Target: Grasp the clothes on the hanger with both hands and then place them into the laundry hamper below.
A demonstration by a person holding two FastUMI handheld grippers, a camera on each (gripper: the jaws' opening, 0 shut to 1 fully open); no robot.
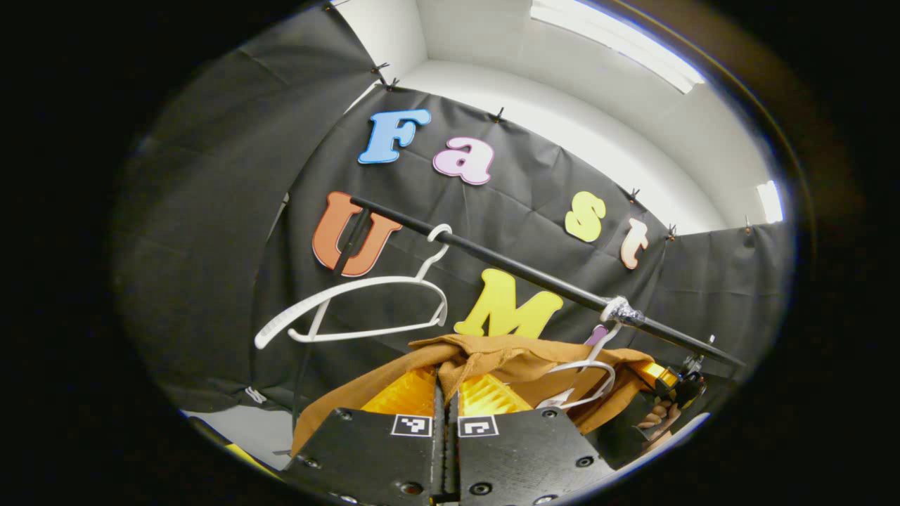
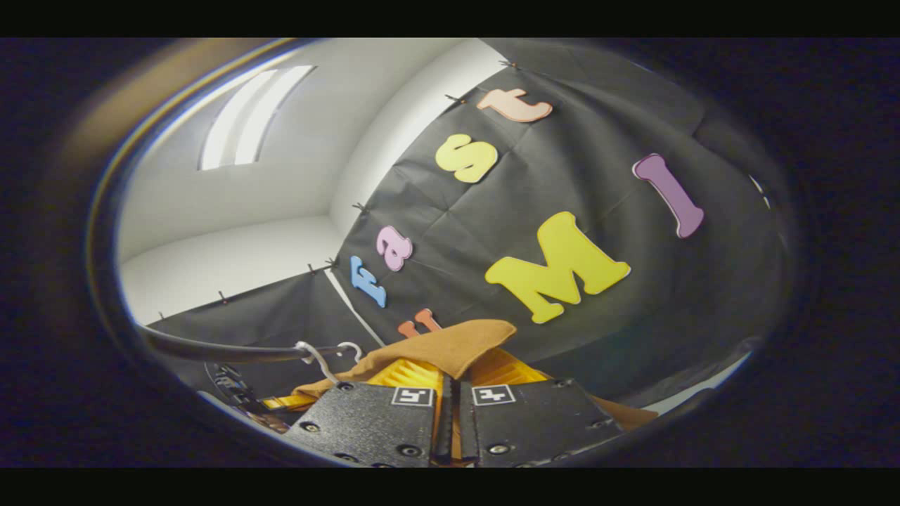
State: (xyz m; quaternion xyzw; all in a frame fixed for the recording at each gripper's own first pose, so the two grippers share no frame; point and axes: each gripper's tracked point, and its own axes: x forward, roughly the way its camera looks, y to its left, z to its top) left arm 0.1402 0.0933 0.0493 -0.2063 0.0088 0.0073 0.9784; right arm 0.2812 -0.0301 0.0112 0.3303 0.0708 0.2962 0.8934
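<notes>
Right at the tips of both tongs, high against the black cloth wall, is the brown garment (image 1: 492,358). In the left gripper view the left tongs (image 1: 446,393) stand closed with a fold of it between the two fingers, and the cloth runs away to that view's right, draped over a white hanger (image 1: 590,376) whose hook goes up to the black rail (image 1: 534,274). Farther along that same line the right tongs (image 1: 664,379) and the hand holding them sit at the other end of the garment. In the right gripper view the right tongs (image 2: 450,393) are likewise closed, with a flap of the brown garment (image 2: 450,344) rising from between the fingers. So the garment's long axis lies roughly along the rail, one pair of tongs at each end, neither clearly nearer its middle. Whether the cloth is already free of its hanger I cannot tell; the hanger looks partly wrapped in it. A second, bare white hanger (image 1: 351,309) hangs on the rail to the left, apart from the garment. The laundry hamper is the goal below, so I judge the coming move must first clear the rail and the hanger's arms, then go down. The snag risk is at the hanger; the open room lies toward the person and downward.
</notes>
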